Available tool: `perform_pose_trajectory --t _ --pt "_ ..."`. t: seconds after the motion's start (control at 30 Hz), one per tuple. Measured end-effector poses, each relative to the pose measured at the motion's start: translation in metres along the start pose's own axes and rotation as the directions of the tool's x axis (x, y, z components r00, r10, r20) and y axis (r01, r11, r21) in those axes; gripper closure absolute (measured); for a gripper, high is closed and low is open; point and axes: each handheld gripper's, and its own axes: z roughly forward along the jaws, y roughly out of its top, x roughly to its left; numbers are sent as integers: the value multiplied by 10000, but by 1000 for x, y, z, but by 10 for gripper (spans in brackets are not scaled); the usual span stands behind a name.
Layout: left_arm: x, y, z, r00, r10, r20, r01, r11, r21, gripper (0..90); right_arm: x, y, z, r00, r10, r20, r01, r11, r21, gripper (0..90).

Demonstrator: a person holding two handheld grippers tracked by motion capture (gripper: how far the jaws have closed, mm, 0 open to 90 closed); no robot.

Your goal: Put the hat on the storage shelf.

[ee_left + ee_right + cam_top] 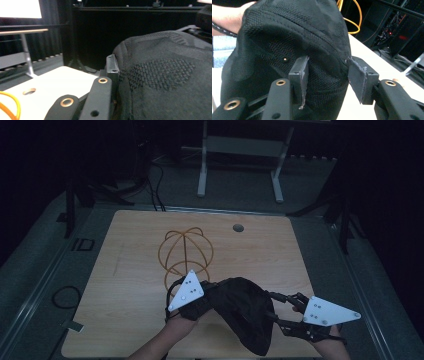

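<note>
Dim room, dark curtains behind, pale metal frame legs (240, 167) standing on the grey floor far beyond both grippers. Wooden table (125, 290) underneath them, small round hole (238, 228) near its far edge. Black mesh cap (242, 312) held up off the table between the two grippers, crown bulging upward, lower edge drooping toward the near side. Orange wire frame (185, 252) resting on the table just beyond the left gripper. Left gripper (112, 72) pressed against the cap's left side; only one jaw visible, the other hidden by fabric, so cannot tell whether clamped. Right gripper (327, 75) at the cap's right side, jaws spread wide with the mesh bulging into the gap, not pinching it. Hand (177, 326) behind the left gripper, hand (332, 346) behind the right.
</note>
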Motion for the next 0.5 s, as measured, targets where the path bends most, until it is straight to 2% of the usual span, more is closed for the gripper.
perform_pose_trajectory --t 0.13,0.3,0.37,0.4,0.5 --pt "1 1 1 9998 -137 172 134 9998 133 896 -1 3 1 9997 -235 20 235 9996 -132 553" --pt "-2 1 5 9996 134 237 -141 9994 323 896 -2 7 6 9988 -467 -122 465 9988 -177 582" --pt "-2 1 6 9996 51 281 -60 9995 298 896 -2 8 9 9984 -530 -200 527 9985 -160 571" --pt "-2 1 7 9997 29 228 -35 9996 293 896 -3 9 11 9986 -500 -189 497 9987 -125 591" --pt "-1 1 6 9999 4 163 -8 9997 264 896 -2 9 17 9982 -479 -367 482 9988 70 791"
